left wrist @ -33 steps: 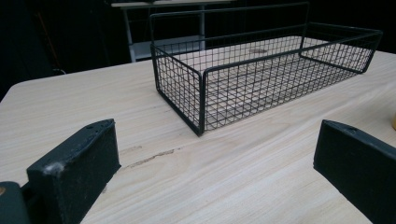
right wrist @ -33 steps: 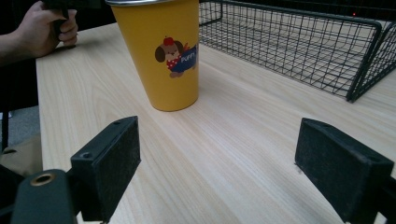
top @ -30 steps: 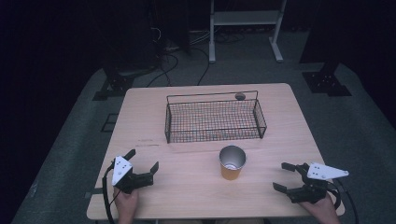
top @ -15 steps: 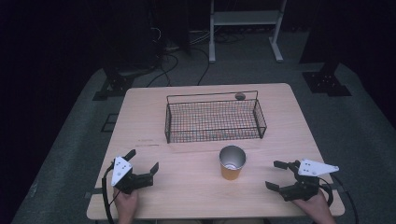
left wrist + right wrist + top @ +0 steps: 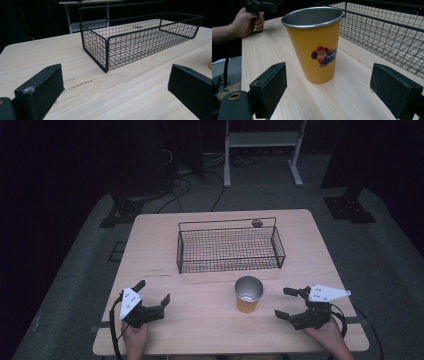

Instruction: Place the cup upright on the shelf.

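a light wooden table has a yellow cup standing up straight near the front edge, a bit right of the middle. the cup is shiny metal inside and nothing can be seen in it. in the right gripper view the cup has a small cartoon dog on its side with some blue letters next to it.

behind the cup sits a black wire basket. it is long and low, and the wood shows through its wire floor. the cup is near the basket's front side but does not touch it. a small dark round thing lies on the table just behind the basket's back rim; it is too small to tell what it is.

the right gripper is to the right of the cup, held by the right hand at the table's front edge. its jaws are wide apart and hold nothing. they point at the cup, which is close but not between them.

the left gripper is at the front left of the table, held by the left hand. its jaws are also spread wide with nothing in them. in the left gripper view they point toward a corner of the basket, with bare table in between.
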A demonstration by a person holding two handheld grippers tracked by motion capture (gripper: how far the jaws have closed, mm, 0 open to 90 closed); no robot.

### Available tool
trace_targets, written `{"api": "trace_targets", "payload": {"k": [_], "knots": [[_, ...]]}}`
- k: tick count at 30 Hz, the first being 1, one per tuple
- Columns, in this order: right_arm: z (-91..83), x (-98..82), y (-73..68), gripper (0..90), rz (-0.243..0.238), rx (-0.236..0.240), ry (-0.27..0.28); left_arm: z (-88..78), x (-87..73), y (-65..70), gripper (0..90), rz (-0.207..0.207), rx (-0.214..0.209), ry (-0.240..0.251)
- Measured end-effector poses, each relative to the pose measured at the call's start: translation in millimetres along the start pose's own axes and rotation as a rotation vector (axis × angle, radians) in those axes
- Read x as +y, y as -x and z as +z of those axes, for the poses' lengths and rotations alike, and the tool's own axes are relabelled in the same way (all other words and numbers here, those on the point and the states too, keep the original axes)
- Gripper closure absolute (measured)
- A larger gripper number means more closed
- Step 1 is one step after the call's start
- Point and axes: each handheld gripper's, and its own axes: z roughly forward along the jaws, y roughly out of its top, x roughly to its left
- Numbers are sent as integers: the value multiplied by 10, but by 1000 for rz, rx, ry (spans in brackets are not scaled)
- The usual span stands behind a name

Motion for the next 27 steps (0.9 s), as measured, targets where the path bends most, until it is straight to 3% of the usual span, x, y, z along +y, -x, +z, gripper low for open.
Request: {"api": "trace_targets", "payload": {"k": [13,20,27], "knots": [[183,95,-7,89,7,-8,-55,-2,0,-2,0,0,2,2],[288,137,-8,0,10,-14,-55,-4,0,-3,0,-1,1,3],[402,182,-41,0,18,-6,-61,-3,1,-2,0,0,1,3]]}}
